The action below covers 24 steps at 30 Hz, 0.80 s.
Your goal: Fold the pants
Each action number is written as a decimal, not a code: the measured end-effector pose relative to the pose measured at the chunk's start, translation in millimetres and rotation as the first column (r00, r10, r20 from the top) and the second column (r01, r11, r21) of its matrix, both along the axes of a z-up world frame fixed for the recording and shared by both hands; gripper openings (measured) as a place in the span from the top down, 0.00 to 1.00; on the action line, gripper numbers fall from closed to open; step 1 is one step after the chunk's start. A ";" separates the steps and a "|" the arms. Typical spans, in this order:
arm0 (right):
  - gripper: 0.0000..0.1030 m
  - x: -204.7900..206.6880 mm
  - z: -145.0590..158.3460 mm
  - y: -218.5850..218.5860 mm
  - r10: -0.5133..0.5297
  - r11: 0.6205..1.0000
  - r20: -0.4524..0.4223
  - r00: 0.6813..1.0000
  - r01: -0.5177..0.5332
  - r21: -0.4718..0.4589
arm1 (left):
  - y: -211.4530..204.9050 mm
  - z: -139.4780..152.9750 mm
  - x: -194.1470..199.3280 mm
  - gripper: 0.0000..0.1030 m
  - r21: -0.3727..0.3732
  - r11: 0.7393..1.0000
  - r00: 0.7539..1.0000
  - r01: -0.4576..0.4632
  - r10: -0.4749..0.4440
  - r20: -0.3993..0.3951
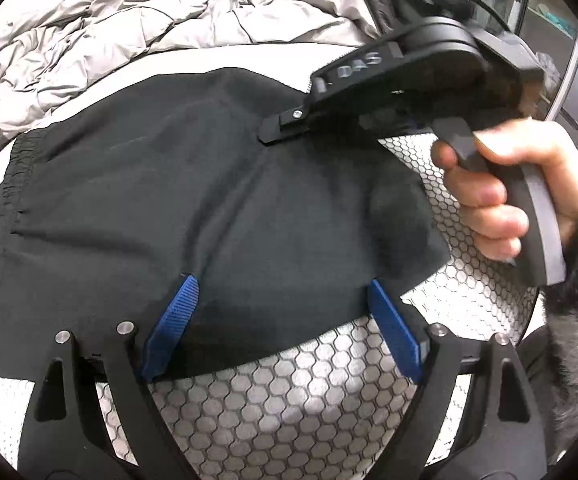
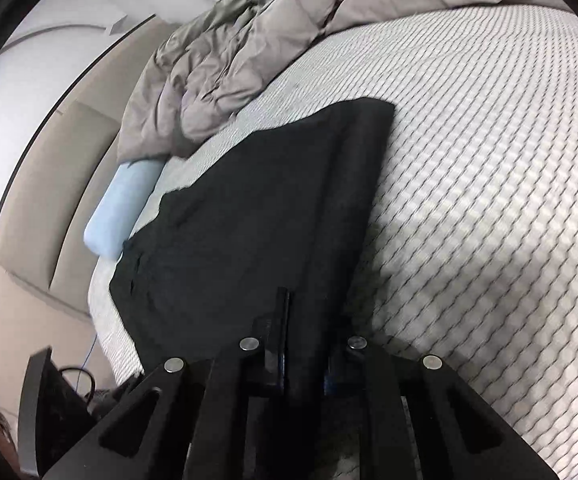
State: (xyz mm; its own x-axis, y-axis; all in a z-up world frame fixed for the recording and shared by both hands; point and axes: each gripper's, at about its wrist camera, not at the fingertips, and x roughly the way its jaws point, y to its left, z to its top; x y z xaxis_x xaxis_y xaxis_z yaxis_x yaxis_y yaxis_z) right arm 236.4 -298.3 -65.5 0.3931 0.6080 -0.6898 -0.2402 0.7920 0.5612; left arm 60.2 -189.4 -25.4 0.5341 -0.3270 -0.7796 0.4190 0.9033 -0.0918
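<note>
Black pants [image 1: 209, 208] lie spread on a mattress with a hexagon-pattern cover [image 1: 289, 412], elastic waistband at the left. My left gripper [image 1: 283, 292] is open, its blue pads [image 1: 173, 328] resting on the pants' near edge, empty. My right gripper [image 1: 285, 128] comes in from the upper right, held by a hand, its tip pressed down on the far part of the pants. In the right wrist view the pants [image 2: 249, 216] stretch away, and the right gripper [image 2: 303, 316] has its fingers close together on a fold of the black fabric.
A crumpled grey duvet [image 1: 129, 40] lies at the far side of the bed [image 2: 273, 28]. A light blue pillow [image 2: 121, 216] sits at the mattress edge beside a beige headboard [image 2: 49, 208]. Bare mattress [image 2: 489, 200] extends right of the pants.
</note>
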 end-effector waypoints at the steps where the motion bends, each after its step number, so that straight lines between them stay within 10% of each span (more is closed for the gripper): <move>1: 0.84 1.5 -1.2 -1.5 -0.017 0.999 0.004 1.000 0.017 -0.047 | -3.0 -2.2 1.1 0.17 0.019 1.000 1.000 0.003 -0.003 0.003; 9: 0.51 -41.9 30.0 16.6 -0.005 0.946 0.193 0.981 0.068 -0.318 | 17.4 12.3 -5.5 0.16 -0.020 1.000 1.000 0.007 -0.006 0.028; 17: 0.50 -96.3 43.7 34.2 -0.005 0.960 0.337 0.942 0.099 -0.263 | 114.5 38.2 -1.9 0.17 -0.170 0.966 0.973 -0.193 0.211 0.097; 24: 0.51 -100.2 13.7 90.8 0.122 0.934 0.291 0.949 -0.011 -0.357 | 126.7 25.3 18.0 0.33 -0.133 0.978 0.984 -0.158 0.167 0.059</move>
